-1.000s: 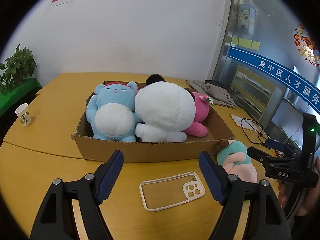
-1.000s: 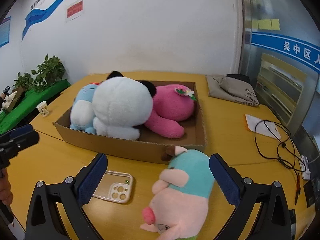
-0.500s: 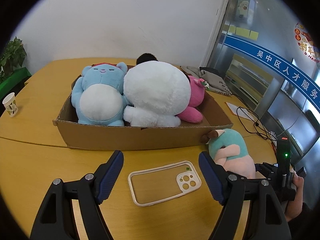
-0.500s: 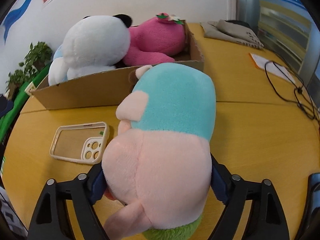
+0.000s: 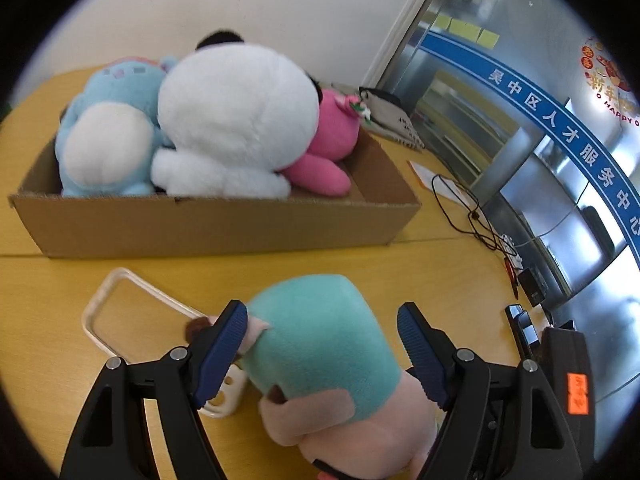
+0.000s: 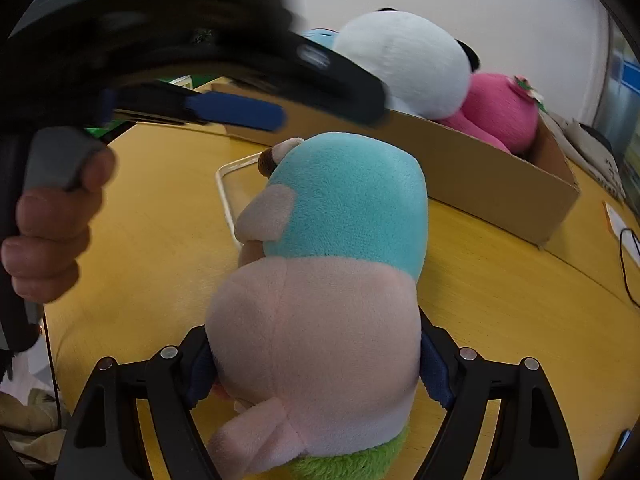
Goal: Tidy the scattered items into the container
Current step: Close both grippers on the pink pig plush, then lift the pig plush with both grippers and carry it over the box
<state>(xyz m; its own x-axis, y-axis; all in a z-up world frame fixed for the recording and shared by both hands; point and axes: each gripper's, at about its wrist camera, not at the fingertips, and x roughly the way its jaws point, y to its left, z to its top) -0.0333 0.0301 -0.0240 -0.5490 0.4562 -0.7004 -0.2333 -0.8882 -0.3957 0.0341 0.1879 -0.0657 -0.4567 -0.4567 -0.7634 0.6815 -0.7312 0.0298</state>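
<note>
Yellow wooden table point(image 5: 440, 264), cardboard box point(image 5: 216, 224) at its far side, holding blue, white and pink plush toys. Right gripper point(image 6: 316, 372) clamps the pink-and-teal plush pig point(image 6: 332, 256) near the box's front wall. Left gripper point(image 5: 324, 340) spread wide around the pig's teal end, over a phone case point(image 5: 120, 316).

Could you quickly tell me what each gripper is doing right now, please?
Left gripper: open, straddling the pig plush.
Right gripper: shut on the pig plush.
</note>
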